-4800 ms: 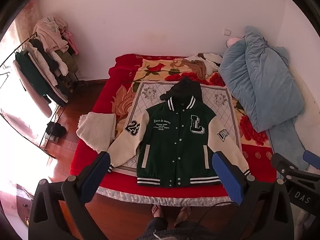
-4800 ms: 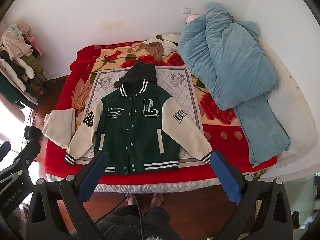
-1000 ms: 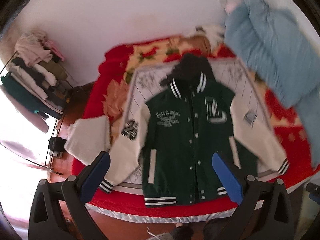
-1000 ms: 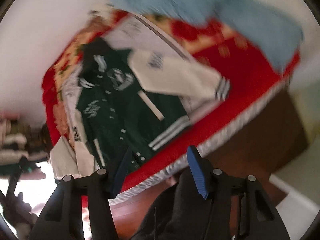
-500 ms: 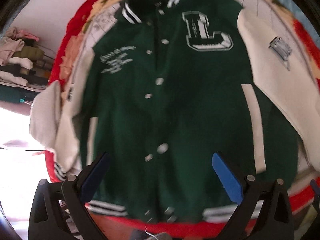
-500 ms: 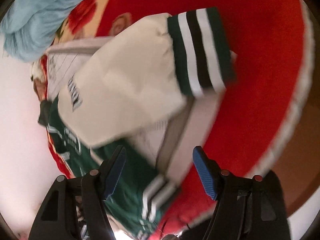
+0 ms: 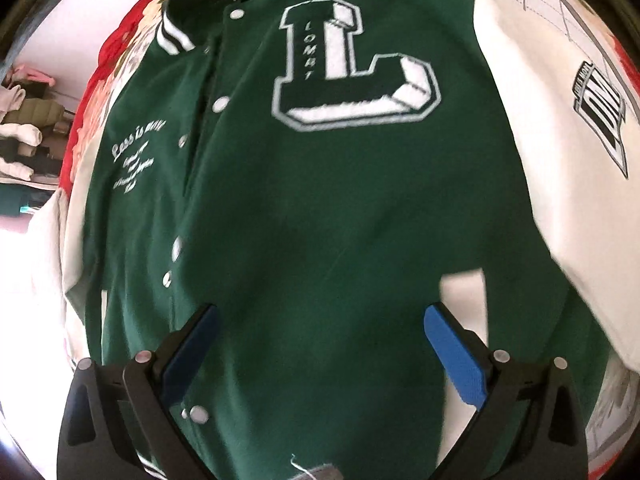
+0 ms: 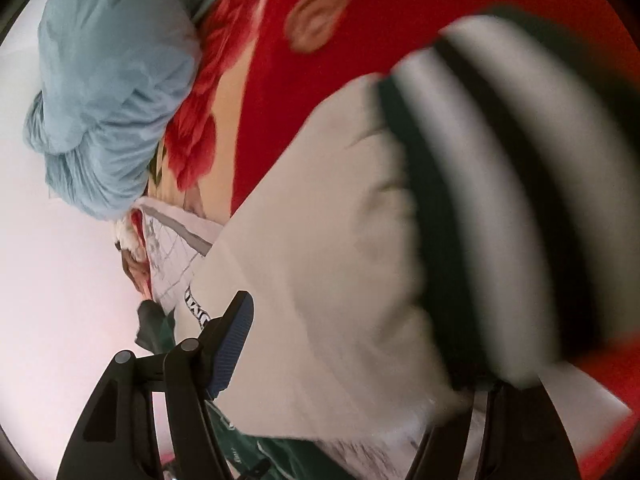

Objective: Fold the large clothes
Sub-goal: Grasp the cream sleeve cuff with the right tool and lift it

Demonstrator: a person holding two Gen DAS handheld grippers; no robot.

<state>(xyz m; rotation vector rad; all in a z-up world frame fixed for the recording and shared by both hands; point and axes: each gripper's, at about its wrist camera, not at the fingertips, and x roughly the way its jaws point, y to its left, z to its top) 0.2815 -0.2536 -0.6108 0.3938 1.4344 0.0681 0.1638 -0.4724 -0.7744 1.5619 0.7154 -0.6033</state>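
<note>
Fingers of left gripper (image 7: 320, 344) stand wide apart, blue pads (image 7: 456, 360) clear of the cloth, nothing between them but jacket front below. Right gripper (image 8: 352, 360): left finger (image 8: 232, 344) shows beside the sleeve, the other is hidden behind the cuff; jaws have just been closing, sleeve sits between them, can't tell if the pads press on it.

Bed (image 8: 400, 8), red floral blanket, fills the background in both views. Jacket (image 7: 320, 220) lies flat on it, front up, snaps shut. Long axis runs collar to hem; in left wrist view the collar is at the top edge and the hem at the bottom by the gripper. Green body, cream sleeves. Blue quilt (image 8: 112, 80) bunched at upper left of right wrist view, against the white wall, well apart from the gripper.

Sleeve (image 8: 320, 260) cream, runs diagonally in right wrist view, shoulder end lower left, cuff (image 8: 500, 200) upper right. Cuff striped green, white and black, blurred, very near the lens. Other sleeve at left edge of left wrist view, mostly out of frame.

Big white "L" patch (image 7: 352, 68) on chest, upright in left wrist view. Black-and-white patch (image 7: 604, 116) on upper sleeve. Small white script (image 7: 134, 156) on the opposite chest side. Clothes rack (image 7: 24, 120) far left, blurry.
</note>
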